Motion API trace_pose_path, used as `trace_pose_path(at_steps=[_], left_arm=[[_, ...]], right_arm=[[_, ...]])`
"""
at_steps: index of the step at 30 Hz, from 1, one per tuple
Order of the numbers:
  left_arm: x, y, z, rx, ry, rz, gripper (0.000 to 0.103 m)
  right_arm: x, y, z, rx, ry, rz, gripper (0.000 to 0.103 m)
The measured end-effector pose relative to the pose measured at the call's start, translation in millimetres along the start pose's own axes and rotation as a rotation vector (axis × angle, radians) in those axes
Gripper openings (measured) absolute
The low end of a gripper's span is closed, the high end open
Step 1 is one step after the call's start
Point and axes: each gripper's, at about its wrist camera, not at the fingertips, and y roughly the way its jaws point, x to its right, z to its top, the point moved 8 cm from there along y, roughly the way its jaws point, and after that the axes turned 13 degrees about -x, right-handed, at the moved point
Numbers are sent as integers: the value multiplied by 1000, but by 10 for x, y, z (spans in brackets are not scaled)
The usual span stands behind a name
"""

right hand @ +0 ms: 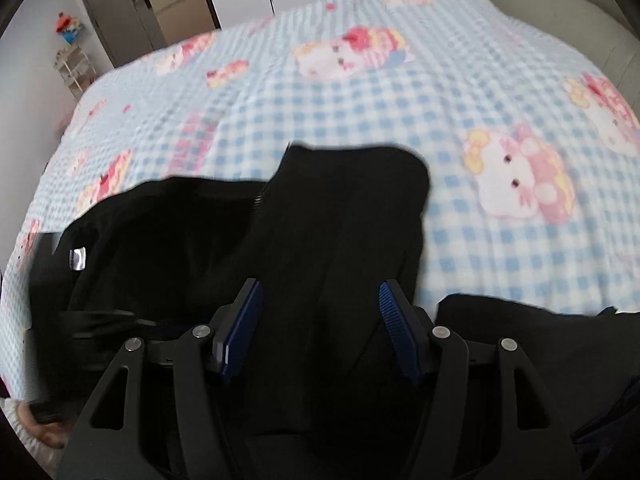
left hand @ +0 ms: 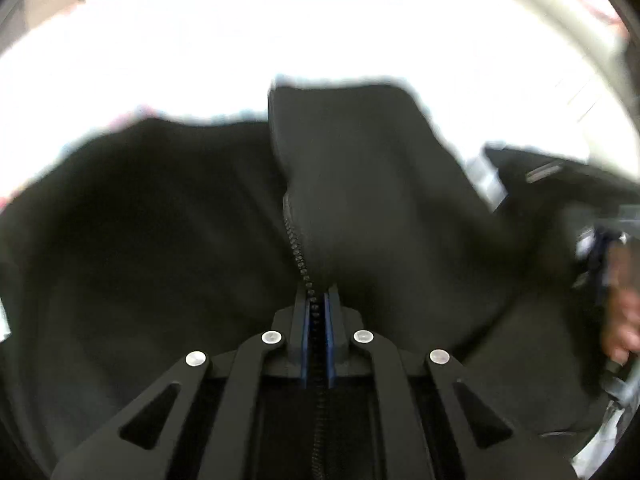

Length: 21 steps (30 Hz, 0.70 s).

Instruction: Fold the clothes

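Black, soft fabric makes up the zip-up garment (right hand: 224,240) you are folding — it lies spread on the blue checked bedcover (right hand: 360,112), with one panel (right hand: 348,208) flipped over the middle. It looks thick and limp, probably fairly light; expect it to sag and drag rather than hold a crease, so lift an edge, not the middle of a panel.

Your left gripper (left hand: 317,304) has its pads pressed together on the zipper (left hand: 298,248) edge, teeth running straight between the fingers. That edge is probably the firmest place to hold, since the teeth stiffen the cloth and should not slip.

Your right gripper (right hand: 320,320) stands spread above the folded panel, pads clear of the fabric — nothing is pinched there. A hem or seam would suit it best.

Beyond the bed you can see a grey wardrobe (right hand: 116,20) and a pale padded headboard (right hand: 560,4).
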Motion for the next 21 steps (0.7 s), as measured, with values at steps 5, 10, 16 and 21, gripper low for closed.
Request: trace_pose_path(at_steps=[5, 10, 16, 21], left_arm=[[-178, -538, -560, 29, -11, 126, 7], [-639, 196, -1018, -334, -114, 26, 19], [-1113, 152, -498, -171, -259, -157, 55], [-895, 441, -294, -281, -238, -171, 29]], right_arm=[[-128, 91, -4, -22, -31, -11, 69], [-193, 471, -28, -130, -39, -34, 69], [-134, 743, 159, -144, 1, -14, 79], [14, 1326, 220, -295, 89, 22, 81]])
